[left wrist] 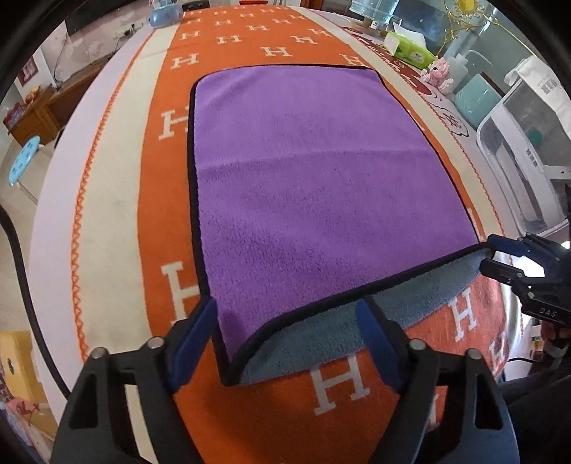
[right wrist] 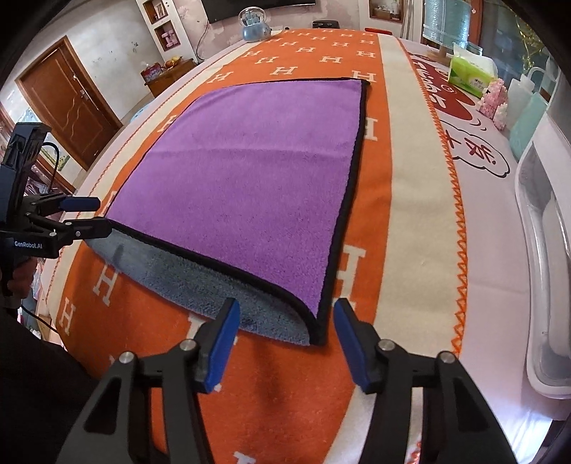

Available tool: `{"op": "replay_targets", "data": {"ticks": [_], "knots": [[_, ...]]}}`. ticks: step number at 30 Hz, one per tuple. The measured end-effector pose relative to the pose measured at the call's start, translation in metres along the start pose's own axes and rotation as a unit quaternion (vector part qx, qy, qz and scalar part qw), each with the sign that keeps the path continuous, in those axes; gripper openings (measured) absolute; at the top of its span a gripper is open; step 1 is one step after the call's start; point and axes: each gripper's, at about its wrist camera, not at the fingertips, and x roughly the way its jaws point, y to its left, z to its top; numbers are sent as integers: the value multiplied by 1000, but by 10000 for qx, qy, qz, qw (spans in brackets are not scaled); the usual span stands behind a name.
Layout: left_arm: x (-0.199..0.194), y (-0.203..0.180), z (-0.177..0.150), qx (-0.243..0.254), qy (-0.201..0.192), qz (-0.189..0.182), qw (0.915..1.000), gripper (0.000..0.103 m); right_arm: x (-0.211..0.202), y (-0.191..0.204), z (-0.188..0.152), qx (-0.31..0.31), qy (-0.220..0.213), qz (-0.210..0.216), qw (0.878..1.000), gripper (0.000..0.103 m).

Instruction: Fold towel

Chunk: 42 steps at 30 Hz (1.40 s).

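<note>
A purple towel (left wrist: 314, 171) with a black hem and grey underside lies on the orange H-patterned cloth (left wrist: 167, 214); it also shows in the right wrist view (right wrist: 249, 171). Its near edge is curled up, showing the grey side (left wrist: 321, 335). My left gripper (left wrist: 289, 342) is open, its fingers either side of the towel's near left corner. My right gripper (right wrist: 285, 342) is open, its fingers straddling the near right corner (right wrist: 317, 332). Each gripper shows in the other's view, the right one (left wrist: 496, 257) and the left one (right wrist: 96, 214), jaws apart at the towel's corners.
A green tissue box (left wrist: 410, 46), a pink toy (left wrist: 439, 71), bottles and a white appliance (left wrist: 517, 150) stand along the right side. A glass globe (right wrist: 255, 25) sits at the far end. A wooden door (right wrist: 67, 103) is off to the left.
</note>
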Motion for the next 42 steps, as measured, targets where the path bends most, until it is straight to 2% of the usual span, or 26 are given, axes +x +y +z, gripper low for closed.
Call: {"op": "replay_targets", "data": {"ticks": [3, 7, 9, 13, 20, 24, 28, 42], "knots": [[2, -2, -3, -18, 58, -79, 9999, 59, 0, 1, -1, -13, 0, -10, 10000, 47], [5, -3, -8, -40, 134, -117, 9998, 54, 0, 2, -2, -49, -29, -15, 10000, 43], [5, -3, -9, -66, 150, -121, 9998, 46, 0, 2, -3, -57, -34, -19, 10000, 40], [5, -1, -11, -90, 175, -79, 9998, 38, -2, 2, -4, -53, -63, -26, 10000, 37], [7, 9, -19, -96, 286, 22, 9995, 12, -6, 1, -6, -49, -133, -111, 9998, 23], [5, 14, -21, -103, 280, 2, 9996, 8, -6, 0, -7, -51, -155, -170, 9997, 10], [5, 14, -21, -36, 275, 31, 9996, 6, -7, 0, -6, -53, -195, -133, 9997, 6], [-15, 12, -16, 63, 50, 40, 10000, 6, -19, 4, 1, -172, -340, -150, 9992, 5]]}}
